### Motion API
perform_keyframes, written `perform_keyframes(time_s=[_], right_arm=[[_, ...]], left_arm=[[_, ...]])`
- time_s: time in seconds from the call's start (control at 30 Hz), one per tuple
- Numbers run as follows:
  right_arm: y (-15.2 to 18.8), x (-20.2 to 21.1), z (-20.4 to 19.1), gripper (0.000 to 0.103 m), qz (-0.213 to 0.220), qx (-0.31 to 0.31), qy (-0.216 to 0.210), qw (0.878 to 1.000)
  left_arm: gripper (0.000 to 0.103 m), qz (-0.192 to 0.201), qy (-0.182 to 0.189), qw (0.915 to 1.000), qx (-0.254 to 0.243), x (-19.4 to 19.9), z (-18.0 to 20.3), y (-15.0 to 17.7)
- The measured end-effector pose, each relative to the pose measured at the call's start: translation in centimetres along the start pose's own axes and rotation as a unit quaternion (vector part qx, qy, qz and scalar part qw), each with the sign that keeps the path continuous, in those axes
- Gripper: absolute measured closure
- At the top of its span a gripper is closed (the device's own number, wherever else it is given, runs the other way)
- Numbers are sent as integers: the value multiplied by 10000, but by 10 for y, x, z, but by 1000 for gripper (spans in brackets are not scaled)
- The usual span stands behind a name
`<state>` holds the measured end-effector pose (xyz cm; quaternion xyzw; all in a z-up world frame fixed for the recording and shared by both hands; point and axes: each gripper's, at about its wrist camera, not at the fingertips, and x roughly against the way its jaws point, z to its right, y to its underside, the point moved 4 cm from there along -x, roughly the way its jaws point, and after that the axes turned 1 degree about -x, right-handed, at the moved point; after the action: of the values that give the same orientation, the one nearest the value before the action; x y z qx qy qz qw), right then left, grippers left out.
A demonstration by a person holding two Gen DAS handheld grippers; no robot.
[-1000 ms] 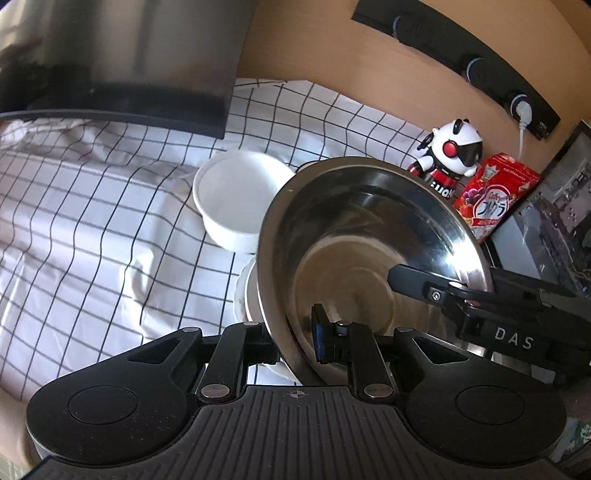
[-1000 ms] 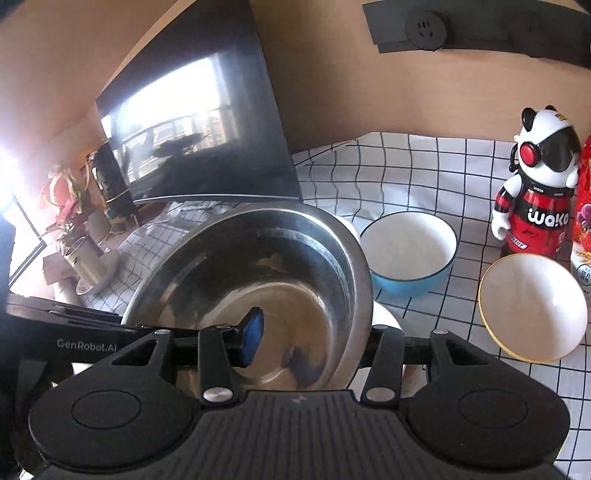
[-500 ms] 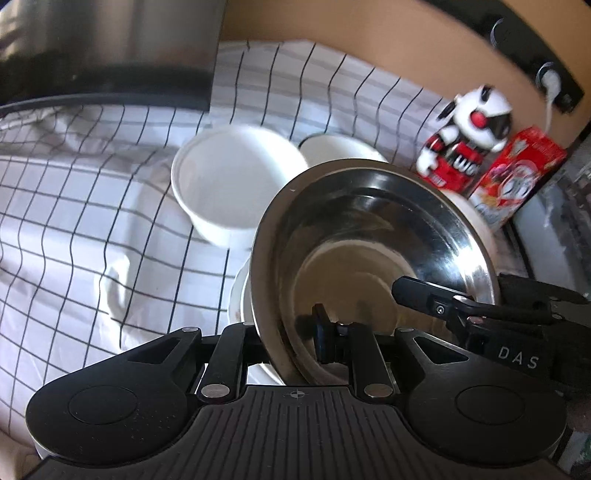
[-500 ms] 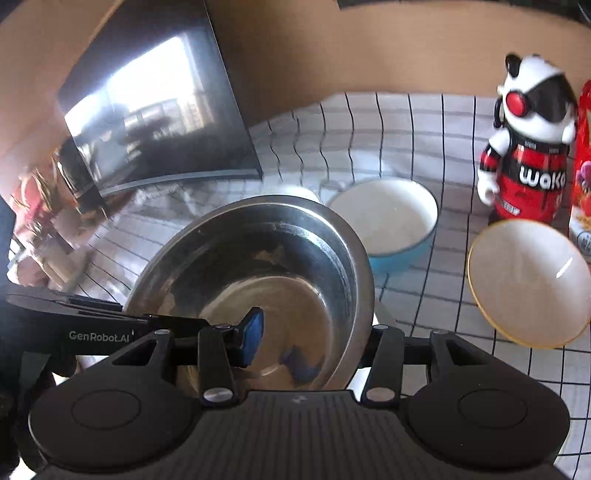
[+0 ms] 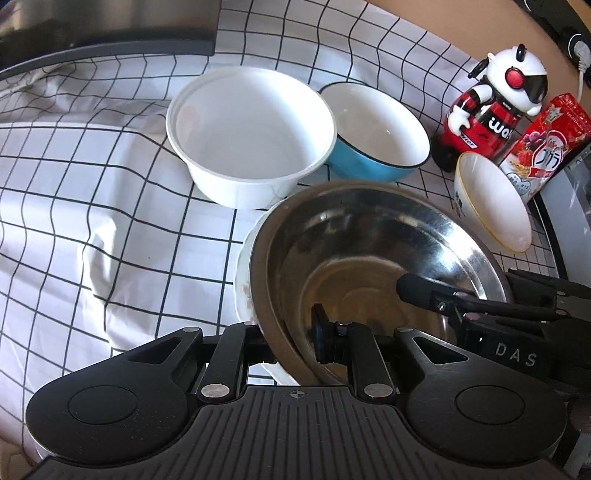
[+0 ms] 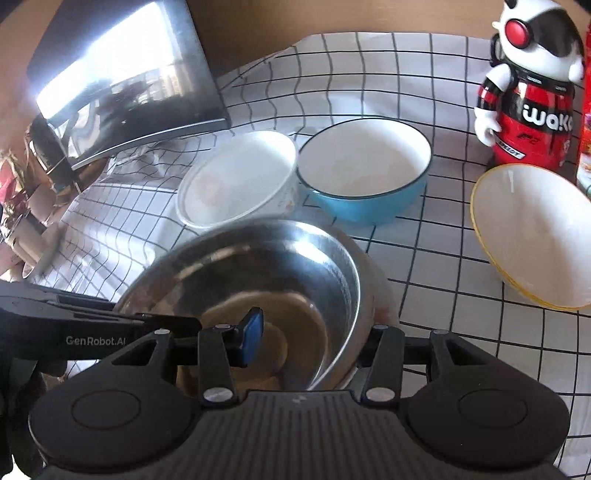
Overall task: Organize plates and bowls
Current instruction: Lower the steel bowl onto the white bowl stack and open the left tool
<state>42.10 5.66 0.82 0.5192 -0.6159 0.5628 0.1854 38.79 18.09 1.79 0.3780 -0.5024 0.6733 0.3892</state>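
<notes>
A wide steel bowl (image 5: 369, 240) (image 6: 258, 266) hangs low over the checked cloth (image 5: 92, 221), held from both sides. My left gripper (image 5: 291, 336) is shut on its near left rim. My right gripper (image 6: 317, 334) (image 5: 461, 291) clamps the opposite wall, with the blue pad inside and the other finger outside. A white plate (image 5: 243, 280) (image 6: 380, 295) sits tight under the bowl; whether it is in the grip I cannot tell. Just beyond stand a white plastic bowl (image 5: 251, 147) (image 6: 236, 173) and a blue bowl (image 5: 354, 166) (image 6: 365, 206), side by side.
A cream bowl with a yellow rim (image 5: 491, 199) (image 6: 535, 236) leans at the right. Behind it stand a red and white robot toy (image 5: 491, 110) (image 6: 528, 103) and a cereal box (image 5: 543, 140). A dark glossy screen (image 5: 110, 29) (image 6: 122, 85) stands at the back left.
Both grippers have sunk toward the cloth with the steel bowl and tipped further down. The white and blue bowls now look larger and nearer. Neither grip has changed.
</notes>
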Motion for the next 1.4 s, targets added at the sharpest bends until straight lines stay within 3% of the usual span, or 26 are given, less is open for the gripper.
perform_keyframes(time_s=[0.37, 0.57, 1.07, 1.4], right_arm=[[-6, -6, 7, 56, 47, -35, 43, 10000], [-10, -4, 6, 56, 186, 59, 124, 9997], [-10, 15, 17, 56, 418, 8, 281, 9987], [6, 7, 15, 56, 99, -49, 464, 9989]], left_arm=[[85, -32, 4, 9999, 96, -12, -4, -11], [85, 176, 213, 9993, 236, -5, -9, -20], [84, 270, 268, 9986, 361, 15, -17, -18], [85, 557, 110, 9971, 498, 30, -26, -14]])
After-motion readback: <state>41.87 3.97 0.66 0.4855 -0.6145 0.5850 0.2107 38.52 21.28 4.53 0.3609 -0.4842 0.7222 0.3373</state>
